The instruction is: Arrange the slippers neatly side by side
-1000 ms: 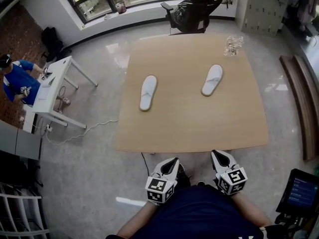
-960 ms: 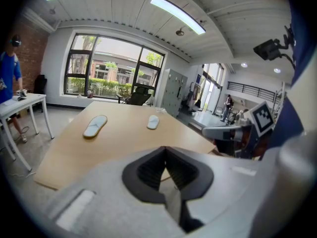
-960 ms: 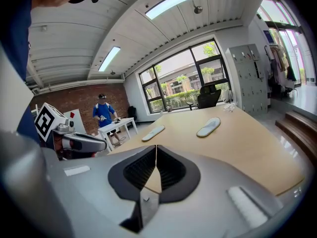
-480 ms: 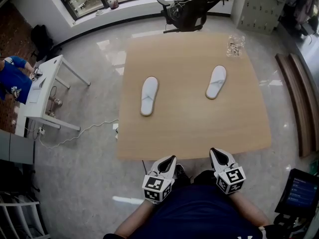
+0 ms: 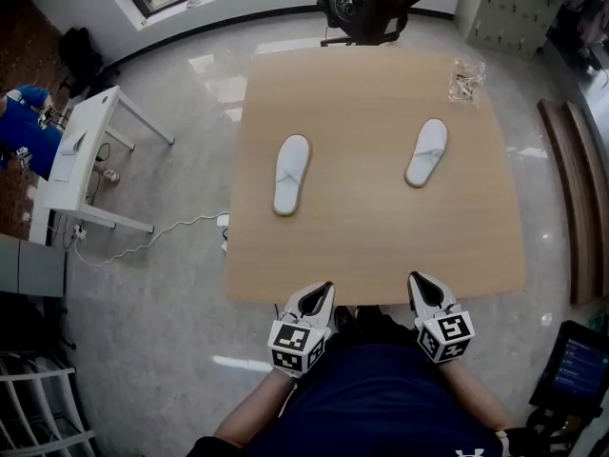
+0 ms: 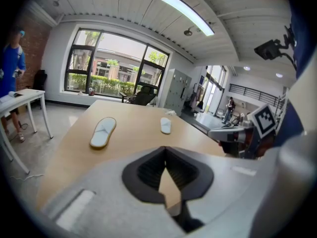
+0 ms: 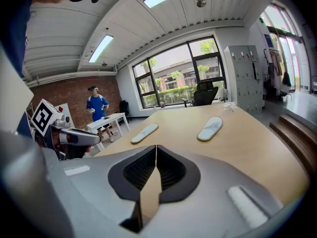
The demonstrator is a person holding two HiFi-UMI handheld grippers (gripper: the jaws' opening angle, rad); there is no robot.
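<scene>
Slippers first: both lie flat on the table [image 5: 371, 250], lengthwise away from me, and well apart. The left slipper [image 5: 291, 174] is out ahead of my left gripper [image 5: 322, 289], slightly to its left. The right slipper [image 5: 426, 152] is ahead of my right gripper [image 5: 417, 280], a touch farther out than the other. Both lean a little to the right at the far end, so they're roughly parallel, but there's a wide strip of bare tabletop btw them and their ends aren't level.

As I read it, nothing of the job is done yet. The pair isn't side by side, and neither slipper is touched.

Grippers: both clenched, jaws together, nothing in them. Each gripper view shows the pads meeting w/ only tabletop beyond. Both hang at the near edge of the table, just in front of my body, aimed fwd and a bit down, well short of either slipper.

What's left, I'd say: open the jaws, reach out, take one slipper, bring it right beside the other and even up the ends.

Farther out:
- A crinkly clear bag [image 5: 466, 79] sits beyond the right slipper, near the far right corner.
- An office chair [image 5: 376, 3] stands past the far edge.
- A white desk [image 5: 81, 165] and a person in blue [image 5: 24, 127] are off to the left of my left gripper.
</scene>
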